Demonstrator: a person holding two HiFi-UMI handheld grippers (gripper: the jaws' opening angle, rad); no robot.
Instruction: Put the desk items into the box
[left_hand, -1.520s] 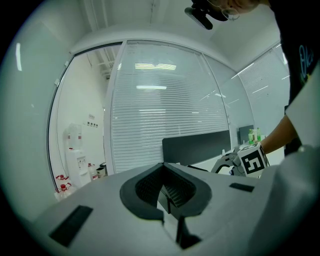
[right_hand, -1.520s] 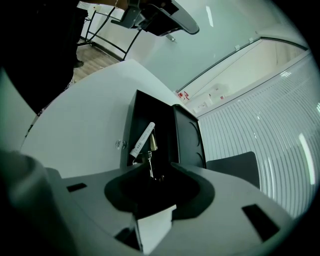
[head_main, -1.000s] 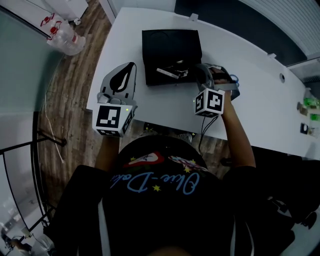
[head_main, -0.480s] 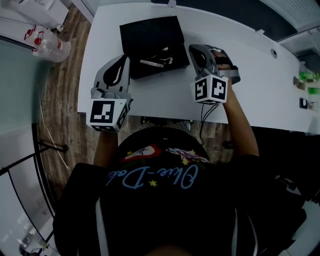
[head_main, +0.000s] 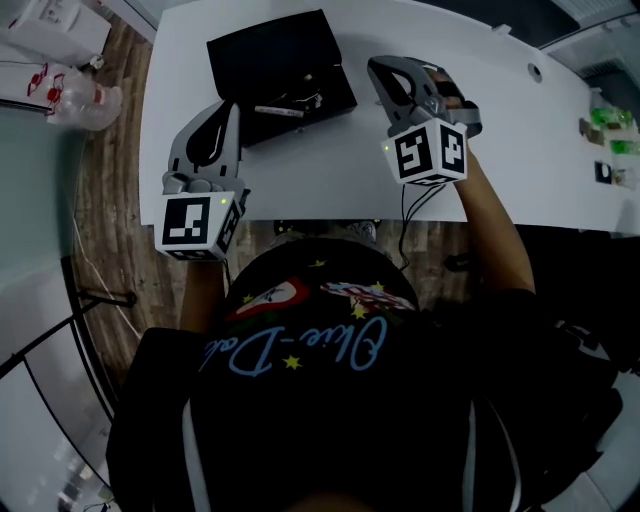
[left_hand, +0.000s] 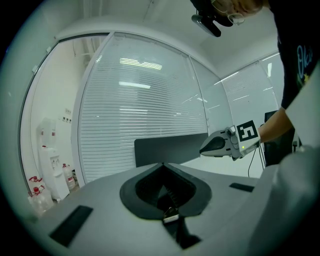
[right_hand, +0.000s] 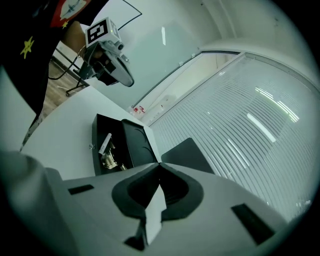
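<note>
- Left gripper (head_main: 229, 108): held over the near left part of the tabletop (head_main: 330, 175), just short of the box and not touching it. Jaws together. A small silvery bit (left_hand: 170, 215) sits low in the seam; cannot tell if it is a pinched item or gripper hardware.
- Box (head_main: 265, 55): black, open, on the tabletop between the two grippers and a little beyond them. Already inside, per the right gripper view: a white stick-shaped item (right_hand: 104, 143) and a brass-coloured piece (right_hand: 111, 161), lying close together at one end.
- Right gripper (head_main: 379, 68): held above the tabletop just right of the box, nose angled toward it. Jaws fully closed, with a thin white slip (right_hand: 154, 210) standing in the seam. Reads as a flat paper-like item being carried, though that is a judgement.
- Far right edge: a few small green things (head_main: 598, 122), too small to identify.
- Progress, judged: well along. At least two items are in the box, and no loose items show on the tabletop near it. Left to do: bring the white slip over the opening and let it go, then check the left seam and the far-right bits.
</note>
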